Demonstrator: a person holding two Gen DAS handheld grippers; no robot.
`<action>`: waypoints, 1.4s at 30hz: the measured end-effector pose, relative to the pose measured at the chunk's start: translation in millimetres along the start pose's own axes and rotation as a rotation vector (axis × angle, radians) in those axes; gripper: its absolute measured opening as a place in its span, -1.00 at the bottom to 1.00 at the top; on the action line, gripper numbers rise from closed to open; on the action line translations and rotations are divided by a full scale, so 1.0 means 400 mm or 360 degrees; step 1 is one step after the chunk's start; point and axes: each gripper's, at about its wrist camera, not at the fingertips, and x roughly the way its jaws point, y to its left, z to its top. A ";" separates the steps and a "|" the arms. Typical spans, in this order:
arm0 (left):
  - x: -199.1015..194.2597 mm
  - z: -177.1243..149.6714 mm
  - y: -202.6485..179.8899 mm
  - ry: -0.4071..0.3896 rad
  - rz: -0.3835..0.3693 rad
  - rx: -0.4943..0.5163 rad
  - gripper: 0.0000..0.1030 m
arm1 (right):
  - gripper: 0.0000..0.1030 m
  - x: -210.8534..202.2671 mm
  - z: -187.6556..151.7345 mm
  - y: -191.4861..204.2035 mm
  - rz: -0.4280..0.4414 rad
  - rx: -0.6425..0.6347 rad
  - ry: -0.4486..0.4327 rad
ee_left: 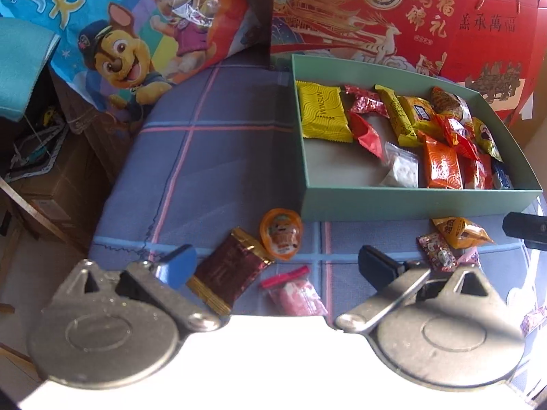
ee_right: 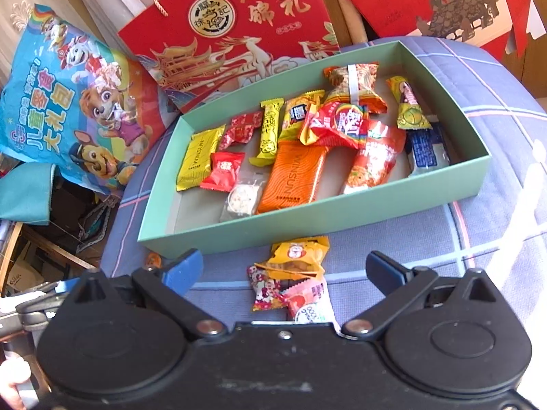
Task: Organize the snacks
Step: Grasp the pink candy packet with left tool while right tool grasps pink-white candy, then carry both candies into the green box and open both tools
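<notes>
A green box point(ee_left: 410, 201) point(ee_right: 307, 220) holds several wrapped snacks. On the plaid cloth in front of it, the left wrist view shows a dark brown packet point(ee_left: 230, 271), an orange jelly cup point(ee_left: 281, 235) and a pink-red bag point(ee_left: 295, 294), all between the jaws of my open, empty left gripper point(ee_left: 277, 266). Right of them lie an orange packet point(ee_left: 459, 232) and a floral candy point(ee_left: 437, 251). My right gripper point(ee_right: 285, 268) is open and empty above the orange packet point(ee_right: 297, 256), floral candy point(ee_right: 265, 288) and a pink packet point(ee_right: 309, 302).
A cartoon-dog snack bag point(ee_left: 136, 34) point(ee_right: 78, 109) and red gift bags point(ee_left: 393, 10) point(ee_right: 232, 24) stand behind the box. The table's left edge drops to cardboard boxes and clutter point(ee_left: 44, 171). The right gripper's tip point(ee_left: 524, 229) shows at the left wrist view's right edge.
</notes>
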 end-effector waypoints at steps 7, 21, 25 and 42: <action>0.039 -0.075 -0.015 0.0101 -0.0038 -0.0048 0.97 | 0.95 0.046 -0.071 -0.004 -0.0053 -0.0039 0.0052; 0.065 -0.105 -0.055 0.0075 -0.0076 0.0075 -0.41 | -0.13 0.114 -0.118 0.075 -0.0257 -0.0493 0.0108; 0.054 -0.129 -0.058 0.0041 -0.0105 0.0144 -0.37 | -0.41 0.107 -0.125 0.093 -0.0200 -0.0521 0.0134; 0.030 -0.150 -0.035 0.0051 -0.0130 0.0112 -0.43 | -0.53 0.062 -0.144 0.084 -0.0096 -0.0460 0.0188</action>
